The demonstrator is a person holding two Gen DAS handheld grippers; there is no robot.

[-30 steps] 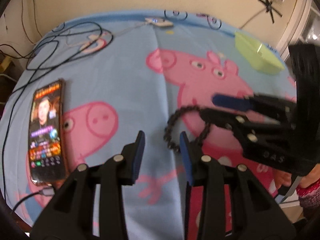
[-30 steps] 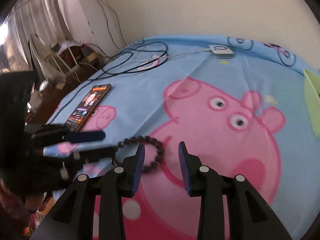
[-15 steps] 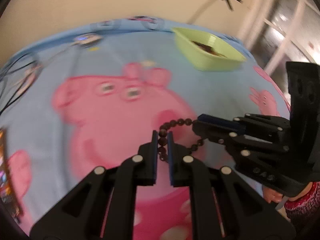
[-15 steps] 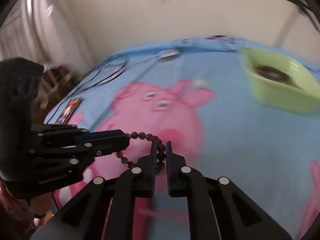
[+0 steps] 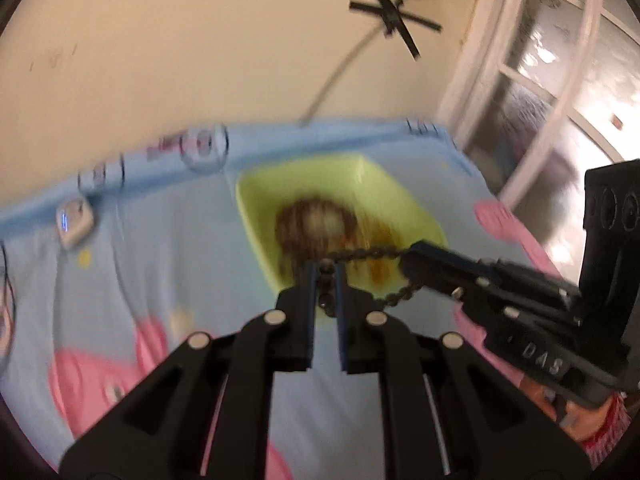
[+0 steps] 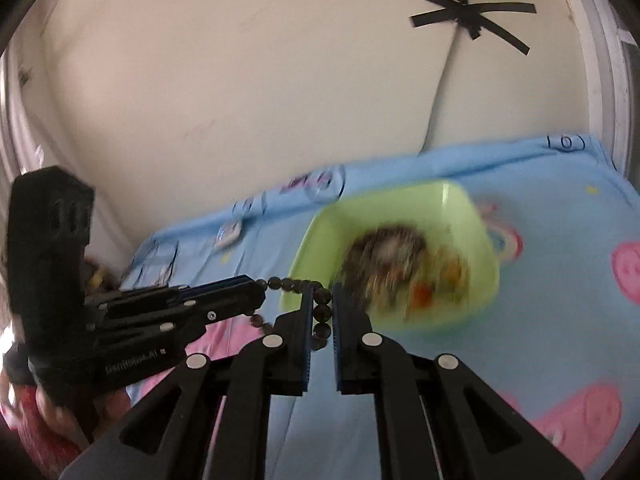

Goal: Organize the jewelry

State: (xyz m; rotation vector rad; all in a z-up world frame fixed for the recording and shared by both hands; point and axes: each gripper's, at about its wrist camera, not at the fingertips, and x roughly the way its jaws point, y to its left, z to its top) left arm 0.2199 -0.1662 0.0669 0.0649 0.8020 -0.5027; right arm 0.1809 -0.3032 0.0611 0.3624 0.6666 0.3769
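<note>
Left wrist: bracelet [image 5: 362, 255] stretched between both tongs.

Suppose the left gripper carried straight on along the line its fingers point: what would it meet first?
Probably the green bowl and the jewelry already in it, directly ahead of the left gripper, which grips the bead bracelet. Blur leaves depth uncertain.

A light blue blanket [image 5: 168, 264] printed with pink cartoon figures covers the surface. A small white device [image 5: 74, 219] with a lit blue mark lies on it near the far edge, close to the wall. The cream wall [image 6: 248, 80] behind bears crossed strips of black tape [image 6: 468, 16] that fix a pale cable [image 5: 340, 76] running down toward the blanket. A white-framed window or door [image 5: 560, 92] with frosted panes stands at the right of the left wrist view.
</note>
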